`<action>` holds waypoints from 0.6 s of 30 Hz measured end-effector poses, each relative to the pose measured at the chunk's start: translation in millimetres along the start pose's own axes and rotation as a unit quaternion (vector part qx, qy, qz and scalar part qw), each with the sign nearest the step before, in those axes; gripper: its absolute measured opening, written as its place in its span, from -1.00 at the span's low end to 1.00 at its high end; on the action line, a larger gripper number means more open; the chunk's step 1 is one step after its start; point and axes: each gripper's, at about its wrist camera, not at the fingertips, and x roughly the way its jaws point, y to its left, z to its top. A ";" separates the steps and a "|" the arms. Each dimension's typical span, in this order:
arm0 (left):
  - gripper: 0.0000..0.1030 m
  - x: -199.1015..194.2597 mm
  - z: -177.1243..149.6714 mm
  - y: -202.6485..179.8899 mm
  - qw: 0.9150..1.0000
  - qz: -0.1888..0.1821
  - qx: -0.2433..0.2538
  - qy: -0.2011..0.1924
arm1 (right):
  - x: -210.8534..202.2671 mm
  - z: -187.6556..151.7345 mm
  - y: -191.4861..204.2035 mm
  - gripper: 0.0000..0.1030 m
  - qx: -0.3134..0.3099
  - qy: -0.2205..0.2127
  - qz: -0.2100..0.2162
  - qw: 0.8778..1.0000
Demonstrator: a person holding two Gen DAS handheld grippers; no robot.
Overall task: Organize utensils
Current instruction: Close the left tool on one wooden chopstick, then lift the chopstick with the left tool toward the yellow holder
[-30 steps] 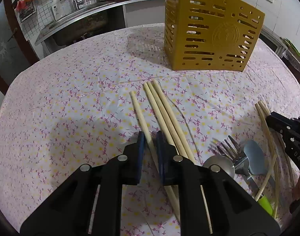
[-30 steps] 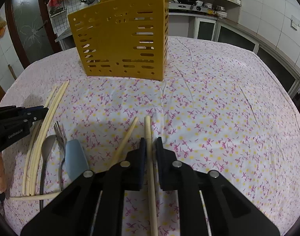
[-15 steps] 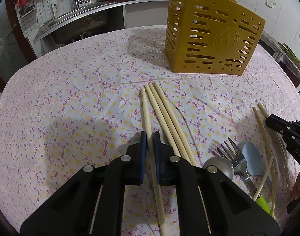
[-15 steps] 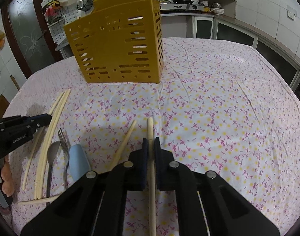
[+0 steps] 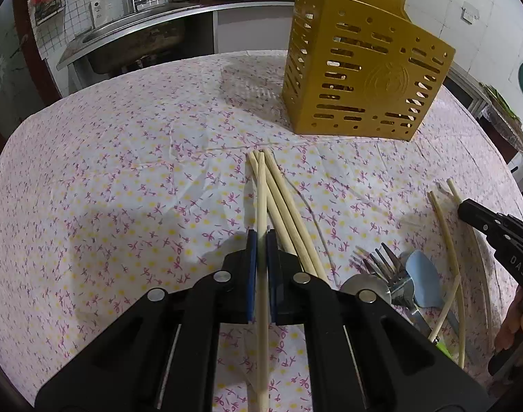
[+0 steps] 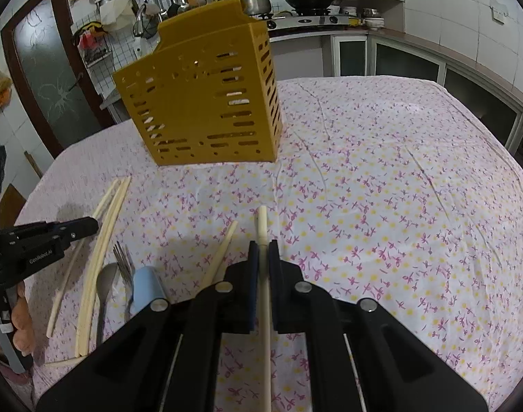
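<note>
Here, two chopsticks are being gripped at once, one by each gripper, on the flower-printed worktop (image 5: 124, 178) in front of the yellow slotted utensil holder (image 5: 361, 72). The left gripper (image 5: 261, 240) is being closed fully on a pale wooden chopstick (image 5: 261, 199), whose far end is lying across three more chopsticks (image 5: 288, 213) that fan toward the holder. The right gripper (image 6: 263, 250) is likewise being clamped on a second chopstick (image 6: 262, 226), whose tip is pointing toward the holder, with a loose chopstick (image 6: 223, 250) lying just beside it. In both, the blue fingers (image 5: 251, 250) have just been closing and are pressed against the stick with no gap showing.

Between the two grippers, still nearer than the holder, a fork (image 5: 381, 261), a metal spoon (image 5: 364, 285) and a blue-handled utensil (image 5: 421, 274) are lying together, with thin curved sticks (image 5: 450, 250) beside them.

The chopsticks are judged light, stiff and smooth, so they are likely to pivot or slide in a narrow grip. Each is being held around mid-length, which is probably the best place for balance; a grip nearer one end would let the free end droop. Tipping upright is being called for before dropping into the holder.
</note>
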 end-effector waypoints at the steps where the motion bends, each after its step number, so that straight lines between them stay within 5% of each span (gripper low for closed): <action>1: -0.92 0.2 0.3 0.6 1.000 -0.001 -0.002 0.000 | 0.9 0.2 -0.8 -0.88 0.002 0.001 0.001 1.000; 18: -0.92 -3.9 2.5 5.6 1.000 -0.012 -0.009 -0.005 | -1.9 2.9 -12.9 -0.88 0.026 -0.013 0.023 0.999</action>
